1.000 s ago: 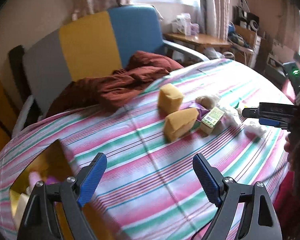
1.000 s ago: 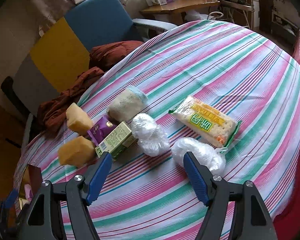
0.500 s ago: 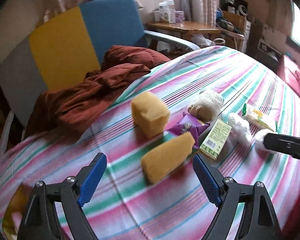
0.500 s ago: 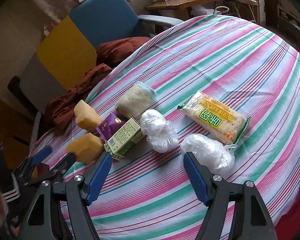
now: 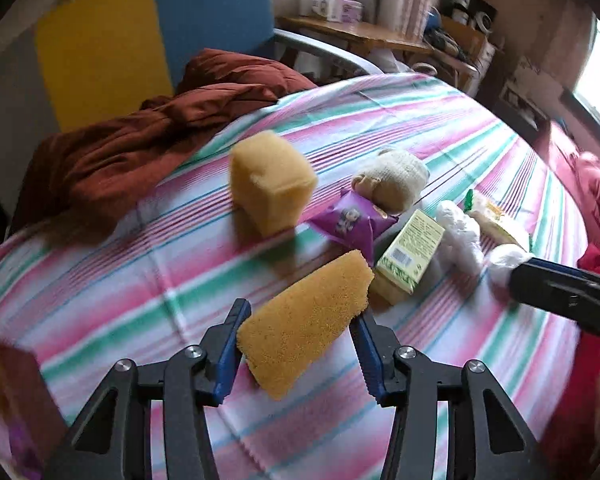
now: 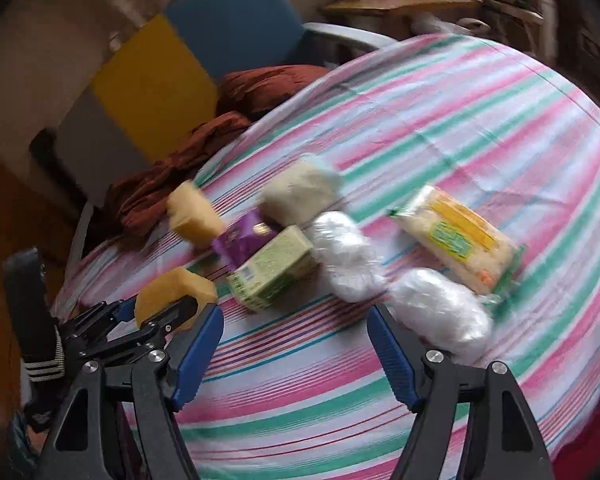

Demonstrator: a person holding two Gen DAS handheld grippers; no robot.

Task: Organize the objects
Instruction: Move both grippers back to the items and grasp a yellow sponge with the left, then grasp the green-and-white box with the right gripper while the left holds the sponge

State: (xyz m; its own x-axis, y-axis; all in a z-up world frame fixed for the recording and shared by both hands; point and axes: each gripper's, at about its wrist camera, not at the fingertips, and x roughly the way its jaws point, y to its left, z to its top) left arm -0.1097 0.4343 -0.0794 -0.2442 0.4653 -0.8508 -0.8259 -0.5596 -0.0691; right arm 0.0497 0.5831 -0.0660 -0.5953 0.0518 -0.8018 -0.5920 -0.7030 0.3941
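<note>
Your striped tablecloth [image 5: 420,120], pink, green and white, fills both views and carries everything. Behind it stands a chair [image 5: 204,12] with a yellow and blue back, a rust-brown blanket [image 5: 148,136] heaped on its seat and touching the cloth's far edge.

On the cloth, a cracker packet [image 6: 456,236] lies farthest to the right. Two clear plastic-wrapped bundles [image 6: 350,258] sit between it and a green carton [image 6: 276,270]. A beige cloth roll [image 6: 298,192] rests behind the carton, and a purple snack pouch [image 5: 350,226] is wedged between the roll, the carton and a yellow sponge block [image 5: 270,184].

Your left gripper [image 5: 298,346] has just been closing its jaws, and a second yellow sponge [image 5: 308,320] sits between the blue pads with both pads against its sides, near the table's front edge, just beside the carton. The right wrist view shows the same sponge caught in that gripper at the lower left.

Your right gripper [image 6: 296,346] hangs over bare cloth with its jaws wide apart and nothing between them; the nearer plastic bundle lies just beyond its right finger.
</note>
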